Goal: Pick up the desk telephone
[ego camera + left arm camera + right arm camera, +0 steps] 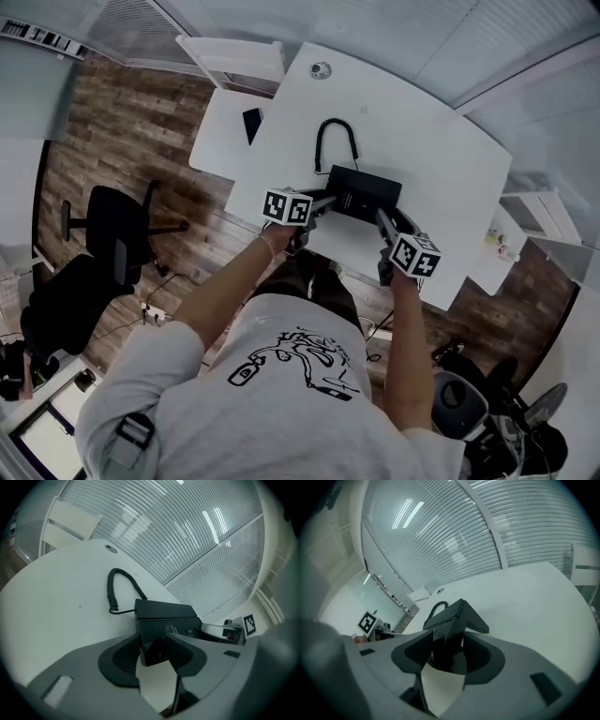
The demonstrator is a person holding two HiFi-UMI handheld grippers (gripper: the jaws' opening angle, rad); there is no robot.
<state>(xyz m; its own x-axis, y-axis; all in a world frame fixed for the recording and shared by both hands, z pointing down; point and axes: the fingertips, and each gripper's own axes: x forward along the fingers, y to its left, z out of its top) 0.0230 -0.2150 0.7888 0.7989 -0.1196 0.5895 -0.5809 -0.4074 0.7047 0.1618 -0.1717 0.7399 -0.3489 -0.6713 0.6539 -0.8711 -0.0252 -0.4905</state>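
Observation:
A black desk telephone [364, 192] lies near the front edge of the white desk [422, 122], its coiled cord [323, 141] looping away behind it. My left gripper [323, 202] is at its left end. In the left gripper view the telephone's [164, 616] near corner fills the gap of the left gripper [152, 651], both pads against it. My right gripper [384, 222] is at its right end. In the right gripper view the telephone [452, 616] stands between the wide jaws of the right gripper [446, 651], with a sliver of light by one pad.
A lower white side table [220, 131] at the desk's left carries a small black object [251, 124]. A cable grommet [321, 69] sits at the desk's far end. Black office chairs [103, 234] stand on the wooden floor at left; white shelves [534, 225] are at right.

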